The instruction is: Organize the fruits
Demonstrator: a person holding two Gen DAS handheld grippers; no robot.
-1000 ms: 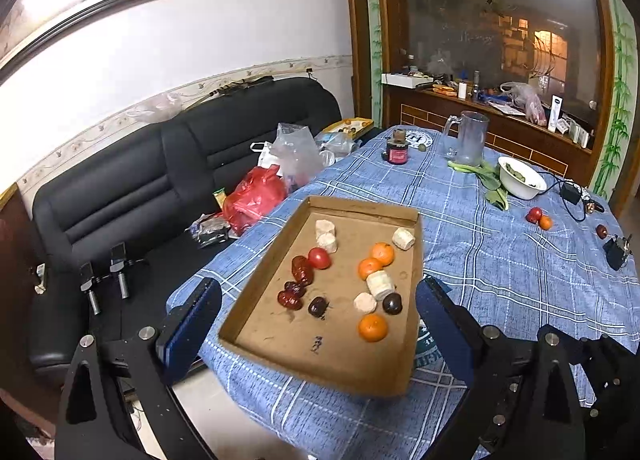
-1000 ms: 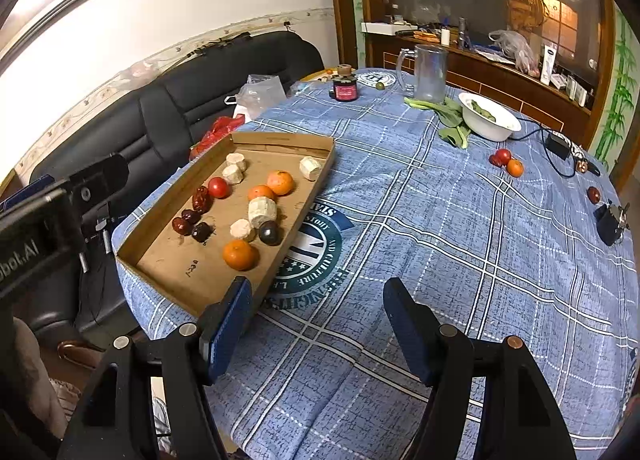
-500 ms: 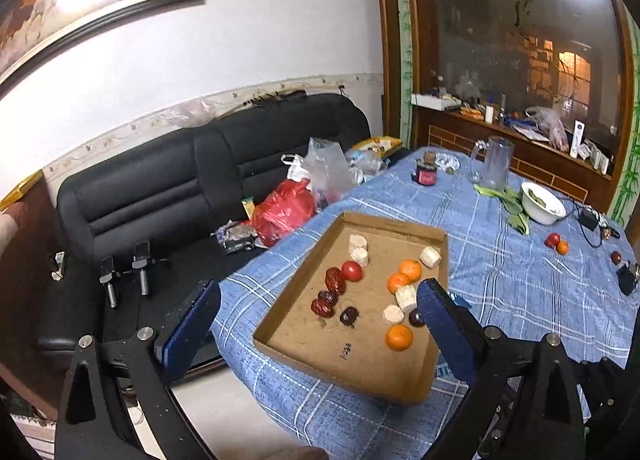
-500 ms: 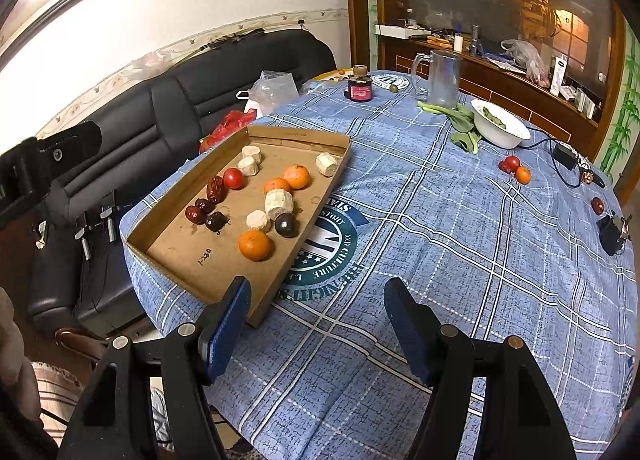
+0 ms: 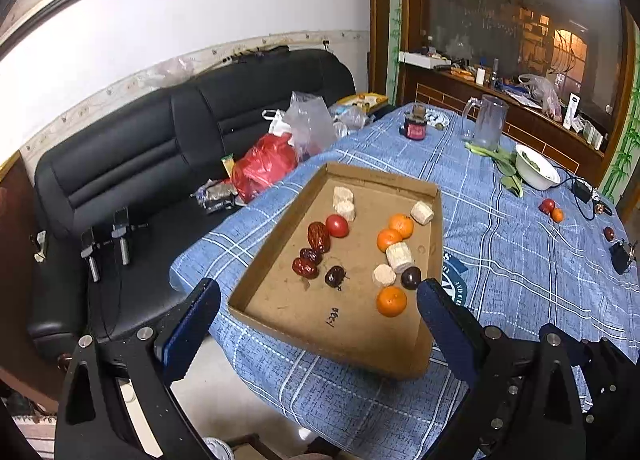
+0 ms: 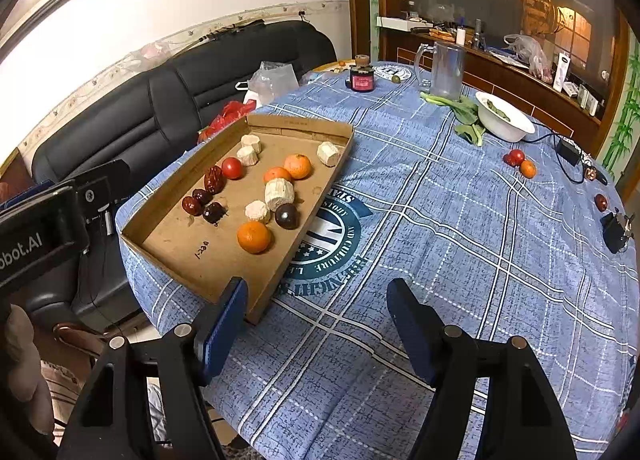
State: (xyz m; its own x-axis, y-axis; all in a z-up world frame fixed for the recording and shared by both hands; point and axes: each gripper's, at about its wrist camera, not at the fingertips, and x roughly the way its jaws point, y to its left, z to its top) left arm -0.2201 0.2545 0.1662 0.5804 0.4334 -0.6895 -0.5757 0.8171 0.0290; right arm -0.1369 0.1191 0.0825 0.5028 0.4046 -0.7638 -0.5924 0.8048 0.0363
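Note:
A shallow cardboard tray [image 5: 276, 238] [image 6: 180, 236] lies at the table's near left corner. It holds three oranges [image 5: 391, 301] [image 6: 253, 236], a tomato [image 5: 337, 225], red dates [image 5: 318, 237], a dark round fruit [image 5: 411, 278] and several pale cut chunks [image 5: 399, 256]. My left gripper [image 5: 317, 286] hangs open over the tray's near edge with nothing in it. My right gripper [image 6: 316, 286] hovers over the tablecloth to the right of the tray's near corner. Its jaws are opening and nothing is between them. Loose on the cloth at the far right lie a red fruit [image 6: 516, 157], a small orange [image 6: 528, 168] and a dark red fruit [image 6: 601, 201].
A glass jug [image 6: 444, 69], a white bowl of greens [image 6: 505, 121] and a dark jar [image 6: 362, 79] stand at the back of the table. A black adapter with its cable [image 6: 568, 149] and a black clip [image 6: 616, 232] lie at the right edge. A black sofa [image 5: 132, 163] with bags runs along the left.
The left gripper drew back from the tray, then came closer and lower again. The right gripper has hardly moved, and its jaws stand slightly wider.

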